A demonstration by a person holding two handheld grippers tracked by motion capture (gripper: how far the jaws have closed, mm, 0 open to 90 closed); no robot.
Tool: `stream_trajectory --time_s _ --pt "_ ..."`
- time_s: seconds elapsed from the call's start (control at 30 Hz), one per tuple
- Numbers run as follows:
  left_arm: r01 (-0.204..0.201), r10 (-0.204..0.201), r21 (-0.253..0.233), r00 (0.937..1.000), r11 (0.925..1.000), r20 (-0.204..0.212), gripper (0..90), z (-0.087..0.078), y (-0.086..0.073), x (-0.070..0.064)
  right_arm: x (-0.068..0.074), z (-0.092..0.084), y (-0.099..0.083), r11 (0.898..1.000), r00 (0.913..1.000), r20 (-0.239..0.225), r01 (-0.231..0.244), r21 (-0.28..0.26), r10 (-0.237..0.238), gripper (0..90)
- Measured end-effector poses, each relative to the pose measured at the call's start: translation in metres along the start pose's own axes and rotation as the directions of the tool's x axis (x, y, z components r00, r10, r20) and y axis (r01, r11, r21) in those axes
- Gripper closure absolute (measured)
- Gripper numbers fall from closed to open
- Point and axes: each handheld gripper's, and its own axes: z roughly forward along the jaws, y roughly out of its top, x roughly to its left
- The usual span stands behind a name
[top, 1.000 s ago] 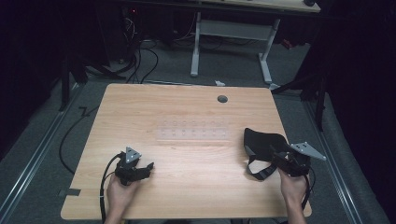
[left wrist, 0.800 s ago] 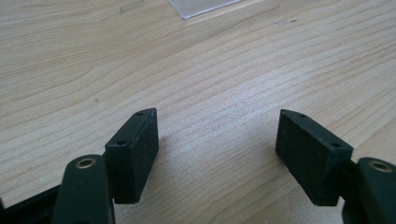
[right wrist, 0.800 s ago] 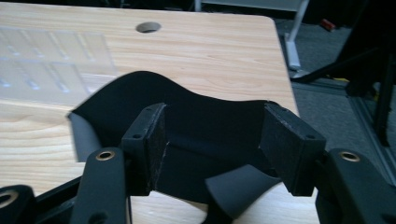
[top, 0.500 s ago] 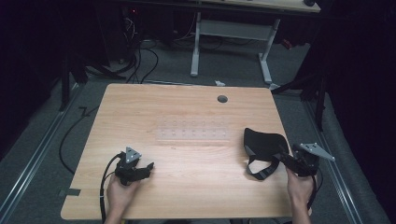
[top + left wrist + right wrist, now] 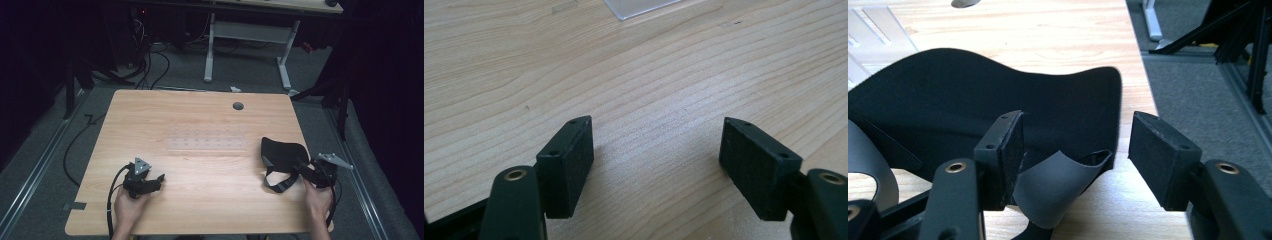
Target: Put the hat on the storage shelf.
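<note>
Black fabric eye mask (image 5: 282, 152) with strap: flat on table (image 5: 200, 120), right edge | your right gripper (image 5: 1073, 150): jaws apart around strap end, nothing clamped | your left gripper (image 5: 656, 150): wide open, empty | progress: no grasp yet, everything remains.

No text, label, brand, number or sign can be read in any of the views; the wooden counter (image 5: 200, 120), the black fabric piece (image 5: 973, 95) and the clear sheet (image 5: 207, 142) on the counter carry no legible markings
</note>
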Motion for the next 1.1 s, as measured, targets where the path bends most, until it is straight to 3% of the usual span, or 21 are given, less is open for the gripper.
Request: stream_trajectory --time_s 0.57,0.67,0.87,0.93,0.97,1.1 --pt "0.001 -0.001 -0.001 1.0 1.0 0.001 30.3 0.0 0.0 0.0 0.01 0.035 -0.014 0.997 0.9933 -0.108 -0.034 0.068 0.041 41.4" --pt "0.001 -0.001 -0.001 1.0 1.0 0.001 30.3 0.0 0.0 0.0 0.01 0.038 -0.018 0.996 0.9905 -0.127 -0.043 0.079 0.052 45.4" --pt "0.001 -0.001 -0.001 1.0 1.0 0.001 30.3 0.0 0.0 0.0 0.01 0.038 -0.021 0.997 0.9889 -0.147 -0.014 0.075 0.025 62.4" --pt "0.001 -0.001 -0.001 1.0 1.0 0.001 30.3 0.0 0.0 0.0 0.01 0.038 -0.021 0.997 0.9878 -0.154 -0.013 0.071 0.024 64.0" --pt "0.002 -0.002 -0.001 1.0 1.0 0.001 30.3 0.0 0.0 0.0 0.009 0.036 -0.021 0.998 0.9854 -0.169 -0.009 0.059 0.019 69.2" --pt "0.001 -0.001 -0.001 1.0 1.0 0.001 30.3 0.0 0.0 0.0 0.008 0.034 -0.021 0.999 0.9777 -0.208 -0.016 0.049 0.026 76.2"
